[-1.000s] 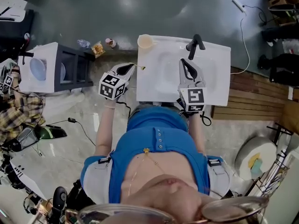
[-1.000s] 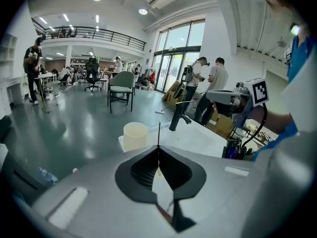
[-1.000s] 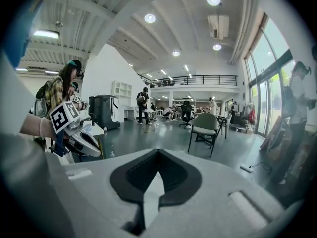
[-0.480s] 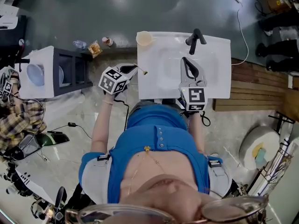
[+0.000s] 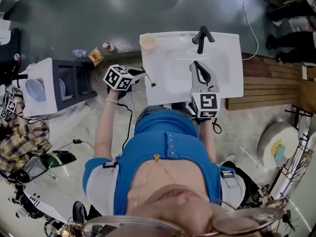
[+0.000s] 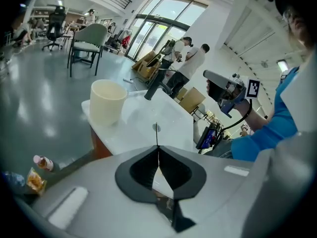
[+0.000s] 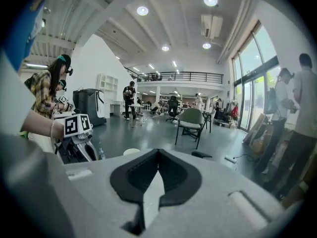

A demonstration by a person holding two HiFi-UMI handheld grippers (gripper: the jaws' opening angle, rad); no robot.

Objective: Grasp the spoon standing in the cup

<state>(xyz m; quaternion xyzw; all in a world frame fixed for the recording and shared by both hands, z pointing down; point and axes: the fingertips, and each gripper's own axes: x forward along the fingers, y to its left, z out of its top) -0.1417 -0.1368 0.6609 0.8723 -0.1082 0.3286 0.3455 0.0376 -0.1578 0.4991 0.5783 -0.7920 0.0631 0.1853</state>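
Left tongs [image 6: 157, 150] are clamped on the spoon [image 6: 156, 129], which is held clear of the cup [image 6: 108, 102], near the tabletop's [image 5: 227, 78] left edge; right tongs [image 7: 157, 157] are closed on nothing.

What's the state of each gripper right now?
Left gripper: closed on the spoon.
Right gripper: closed, holding nothing.

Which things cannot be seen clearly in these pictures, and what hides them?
- Inside of the cup: left gripper view shows only the outer wall; too small in the head view.
- The spoon: a thin edge-on line in the left gripper view; lower end hidden inside the left gripper.
- Bottom of the sink: head view, partly covered by the right gripper.
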